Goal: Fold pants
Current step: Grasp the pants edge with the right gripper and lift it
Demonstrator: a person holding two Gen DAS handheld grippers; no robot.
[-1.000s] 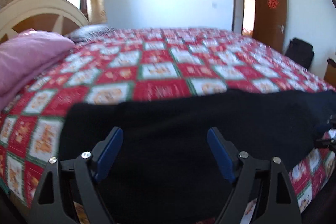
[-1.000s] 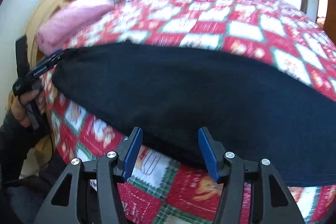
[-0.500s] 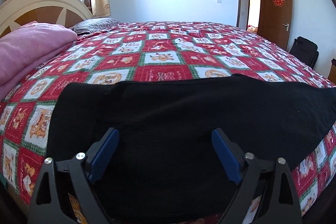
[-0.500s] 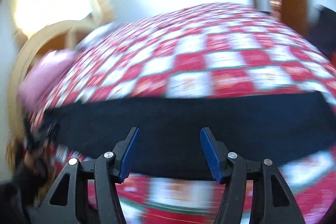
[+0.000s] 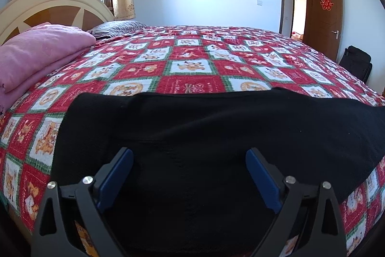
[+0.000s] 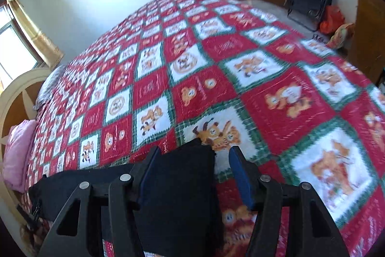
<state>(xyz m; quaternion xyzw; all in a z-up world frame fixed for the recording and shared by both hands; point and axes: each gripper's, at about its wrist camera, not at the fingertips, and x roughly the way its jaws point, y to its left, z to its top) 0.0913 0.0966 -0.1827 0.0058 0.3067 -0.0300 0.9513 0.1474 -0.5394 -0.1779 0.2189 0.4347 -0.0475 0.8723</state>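
Hovering released above black pants (image 5: 216, 136) lying flat on the bed (image 5: 192, 69) — left tool (image 5: 189, 175) and right tool (image 6: 192, 175) both gaping, gripping nothing — folding seemingly barely beginning.

Black pants (image 5: 216, 136) lie on a red, white and green checked bedspread (image 5: 192, 64) beside pink bedding (image 5: 41, 49).
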